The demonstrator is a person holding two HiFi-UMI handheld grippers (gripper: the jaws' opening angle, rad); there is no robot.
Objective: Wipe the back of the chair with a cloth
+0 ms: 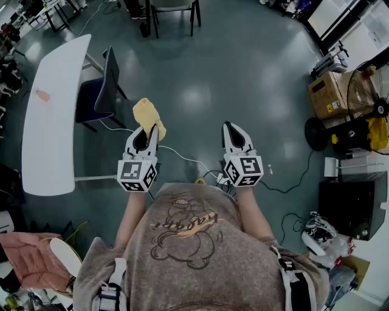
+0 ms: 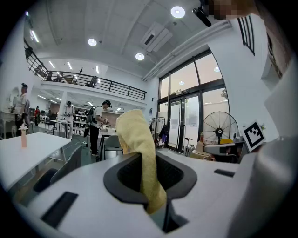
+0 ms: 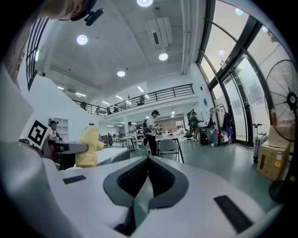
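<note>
In the head view the chair (image 1: pixel 100 91), with a dark blue seat and a black back, stands at the white curved table (image 1: pixel 51 121), ahead and to the left of both grippers. My left gripper (image 1: pixel 149 129) is shut on a yellow cloth (image 1: pixel 148 115) that sticks up beyond its tips, a short way right of the chair and apart from it. The left gripper view shows the cloth (image 2: pixel 135 135) clamped in the gripper (image 2: pixel 148 183), with the chair back (image 2: pixel 69 159) low on the left. My right gripper (image 1: pixel 230 125) is shut on nothing; the right gripper view shows it (image 3: pixel 148 176) closed.
A cable (image 1: pixel 182 159) runs across the grey floor under the grippers. A cardboard box (image 1: pixel 331 94), a standing fan (image 1: pixel 364 109) and a black cabinet (image 1: pixel 352 203) line the right side. Another chair (image 1: pixel 173 7) stands far ahead. A small pink object (image 1: pixel 42 95) lies on the table.
</note>
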